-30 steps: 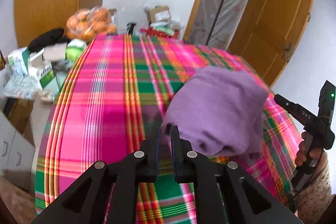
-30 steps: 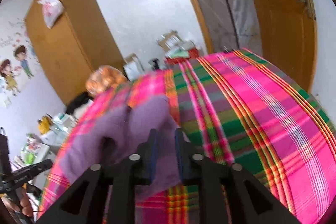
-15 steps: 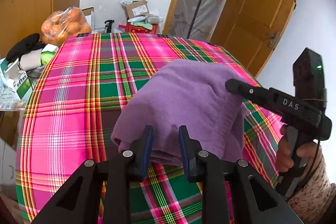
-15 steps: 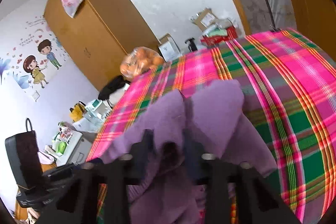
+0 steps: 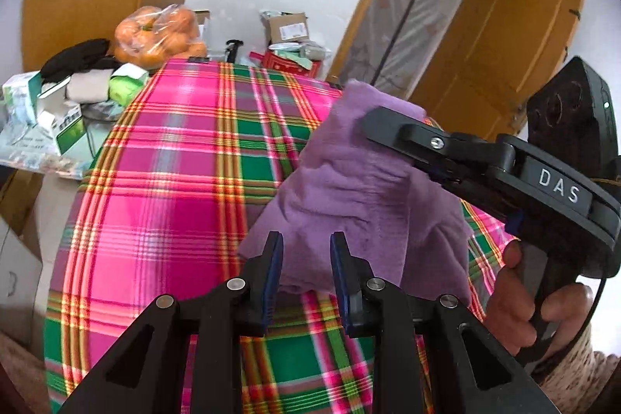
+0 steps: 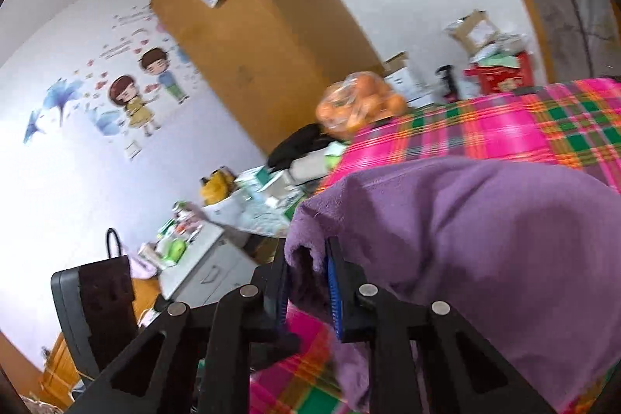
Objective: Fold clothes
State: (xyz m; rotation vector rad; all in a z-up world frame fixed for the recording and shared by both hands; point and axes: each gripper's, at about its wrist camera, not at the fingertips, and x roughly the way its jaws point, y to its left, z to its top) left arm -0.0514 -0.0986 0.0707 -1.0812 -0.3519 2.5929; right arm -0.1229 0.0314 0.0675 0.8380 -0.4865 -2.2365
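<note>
Purple garment [image 5: 349, 181]: we hold it bunched above the plaid surface [image 5: 174, 161]. Right gripper [image 6: 306, 282] closing, clamped on its fold; left gripper [image 5: 304, 270] parted, empty.

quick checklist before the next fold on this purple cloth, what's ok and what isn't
1. Right gripper has the purple cloth: ok. Its jaws have just been closing, and a fold of cloth sits between them.
2. Left gripper has the cloth: not ok. Its jaws stand open at the near edge, and nothing is pinched.
3. Cloth lifted off the plaid table cover: partly. The right side is raised and the near edge rests on the cover.
4. Cloth lying flat: not ok, it is bunched.
5. Room on the cover to the left: ok, bare plaid there.
6. Cloth's far edge: cannot tell, hidden.
</note>
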